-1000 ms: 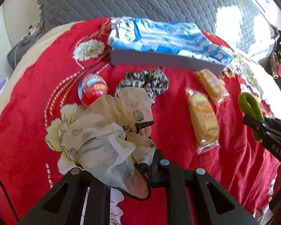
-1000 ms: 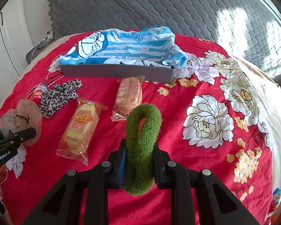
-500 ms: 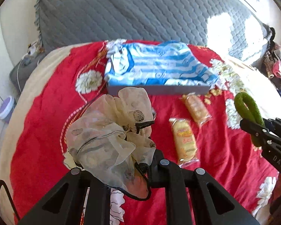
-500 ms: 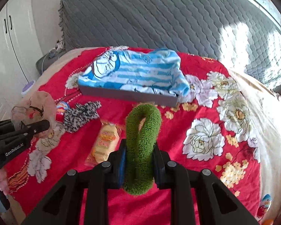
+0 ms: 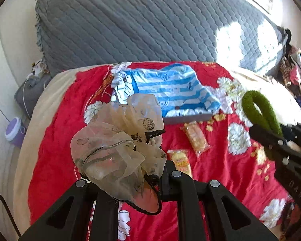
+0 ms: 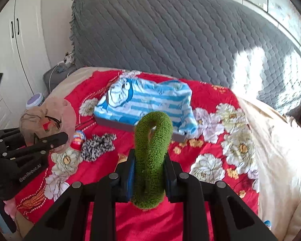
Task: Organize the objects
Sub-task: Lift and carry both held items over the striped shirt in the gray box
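Note:
My left gripper (image 5: 130, 172) is shut on a sheer beige scrunchie (image 5: 118, 140) and holds it high above the red floral bedspread (image 5: 56, 140). It also shows in the right wrist view (image 6: 48, 124). My right gripper (image 6: 149, 170) is shut on a green fuzzy scrunchie (image 6: 151, 156), also raised; it shows in the left wrist view (image 5: 258, 108). A grey tray (image 6: 118, 125) covered by a blue striped cloth (image 6: 150, 100) lies at the back of the bed.
A leopard scrunchie (image 6: 98, 144) and a red round toy (image 6: 78, 137) lie on the bedspread left of centre. Two wrapped snack cakes (image 5: 194, 136) (image 5: 180, 161) lie in front of the tray. A grey quilted headboard (image 6: 170, 30) stands behind. A wardrobe (image 6: 14, 40) is at the left.
Both grippers have risen and pulled back from the bed with their scrunchies, so the bedspread objects look smaller and farther away.

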The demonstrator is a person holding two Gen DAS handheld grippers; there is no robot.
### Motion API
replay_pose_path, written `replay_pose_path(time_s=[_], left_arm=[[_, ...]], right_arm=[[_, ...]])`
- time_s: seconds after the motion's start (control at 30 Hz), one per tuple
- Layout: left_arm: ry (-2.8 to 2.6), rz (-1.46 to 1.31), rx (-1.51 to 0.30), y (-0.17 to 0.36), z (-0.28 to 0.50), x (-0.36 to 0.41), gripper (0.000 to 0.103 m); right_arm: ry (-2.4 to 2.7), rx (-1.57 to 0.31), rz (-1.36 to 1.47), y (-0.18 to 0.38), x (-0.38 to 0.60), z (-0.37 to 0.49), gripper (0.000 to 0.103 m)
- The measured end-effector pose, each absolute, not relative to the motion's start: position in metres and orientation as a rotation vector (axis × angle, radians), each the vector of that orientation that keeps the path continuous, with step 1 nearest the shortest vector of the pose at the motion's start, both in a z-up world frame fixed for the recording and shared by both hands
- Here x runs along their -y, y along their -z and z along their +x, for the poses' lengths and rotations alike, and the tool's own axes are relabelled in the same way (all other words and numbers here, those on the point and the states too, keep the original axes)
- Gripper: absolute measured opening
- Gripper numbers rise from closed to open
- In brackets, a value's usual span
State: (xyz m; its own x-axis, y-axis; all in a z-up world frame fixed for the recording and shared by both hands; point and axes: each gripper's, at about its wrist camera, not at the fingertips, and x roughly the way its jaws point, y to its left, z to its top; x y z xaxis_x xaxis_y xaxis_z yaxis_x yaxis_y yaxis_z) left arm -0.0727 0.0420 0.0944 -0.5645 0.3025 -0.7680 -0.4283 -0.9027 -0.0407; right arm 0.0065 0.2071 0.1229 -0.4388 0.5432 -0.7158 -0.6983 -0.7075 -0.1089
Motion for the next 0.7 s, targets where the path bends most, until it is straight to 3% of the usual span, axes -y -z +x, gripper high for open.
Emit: replay_pose_path(time_s=[0.7], left_arm=[[-2.532,-1.114,-0.156,-0.187,-0.109,-0.051,0.015]], right_arm=[[-2.147,-0.13,-0.918,-0.228,-0.22,-0.017,0.024]])
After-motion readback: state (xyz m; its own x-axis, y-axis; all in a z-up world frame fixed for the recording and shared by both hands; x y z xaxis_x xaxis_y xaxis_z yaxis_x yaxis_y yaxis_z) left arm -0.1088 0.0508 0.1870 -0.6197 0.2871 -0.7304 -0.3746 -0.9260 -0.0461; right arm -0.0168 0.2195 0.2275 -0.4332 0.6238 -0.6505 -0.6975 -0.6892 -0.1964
